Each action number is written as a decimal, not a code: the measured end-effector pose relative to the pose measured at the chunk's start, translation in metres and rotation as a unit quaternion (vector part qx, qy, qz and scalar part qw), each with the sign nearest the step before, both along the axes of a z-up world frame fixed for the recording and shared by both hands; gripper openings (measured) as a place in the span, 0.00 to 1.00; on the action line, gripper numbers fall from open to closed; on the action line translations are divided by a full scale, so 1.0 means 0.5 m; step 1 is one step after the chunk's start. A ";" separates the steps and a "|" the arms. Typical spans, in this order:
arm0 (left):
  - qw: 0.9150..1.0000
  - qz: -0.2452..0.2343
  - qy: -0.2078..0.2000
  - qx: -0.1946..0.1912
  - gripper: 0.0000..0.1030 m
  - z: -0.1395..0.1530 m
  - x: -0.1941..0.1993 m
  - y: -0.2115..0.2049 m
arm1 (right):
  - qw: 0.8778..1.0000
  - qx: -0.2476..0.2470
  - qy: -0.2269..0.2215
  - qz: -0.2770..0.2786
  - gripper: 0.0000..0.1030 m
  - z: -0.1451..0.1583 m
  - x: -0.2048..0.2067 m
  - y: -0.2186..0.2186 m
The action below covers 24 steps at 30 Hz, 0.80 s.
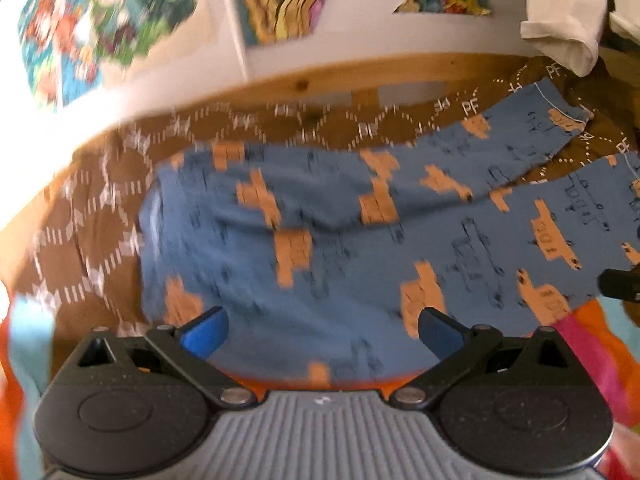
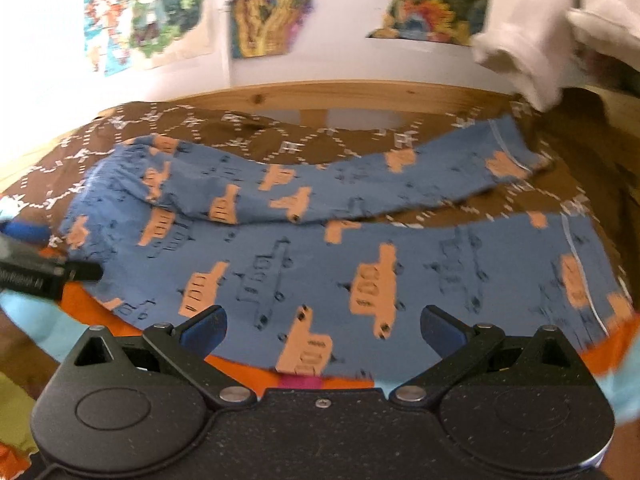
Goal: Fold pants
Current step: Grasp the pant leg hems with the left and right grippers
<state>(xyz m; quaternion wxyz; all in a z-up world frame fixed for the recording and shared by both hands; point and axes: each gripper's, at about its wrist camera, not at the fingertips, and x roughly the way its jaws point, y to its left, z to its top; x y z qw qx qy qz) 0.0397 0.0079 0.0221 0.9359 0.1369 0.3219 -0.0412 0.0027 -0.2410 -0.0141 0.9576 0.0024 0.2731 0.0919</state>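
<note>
Across the brown patterned bedspread (image 2: 288, 148) I see the blue cotton pants with orange truck print (image 2: 360, 252) lying flat, waistband at the left, both legs spread apart toward the right. My left gripper (image 1: 320, 332) hangs with jaws wide apart over the waist end; my right gripper (image 2: 322, 330) gapes likewise over the nearer leg, holding nothing.

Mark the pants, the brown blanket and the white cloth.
pants (image 2: 360, 256): right wrist view, near leg.
brown blanket (image 2: 304, 144): right wrist view, bare patterned patch behind the legs.
white cloth (image 1: 560, 20): left wrist view, hanging fold.
</note>
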 end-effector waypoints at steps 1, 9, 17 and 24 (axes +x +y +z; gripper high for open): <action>1.000 -0.009 -0.006 0.014 1.00 0.007 0.013 0.002 | 1.000 -0.001 0.002 0.014 0.99 0.005 0.012 -0.004; 0.996 -0.066 -0.016 0.060 1.00 0.055 0.161 0.024 | 0.994 -0.042 -0.008 0.102 1.00 0.056 0.136 -0.025; 0.985 -0.094 -0.059 0.130 1.00 0.073 0.315 0.020 | 0.974 -0.122 -0.026 0.187 0.99 0.097 0.283 0.000; 0.970 -0.143 -0.039 0.190 0.99 0.051 0.431 0.028 | 0.961 -0.168 -0.009 0.218 0.99 0.121 0.430 0.029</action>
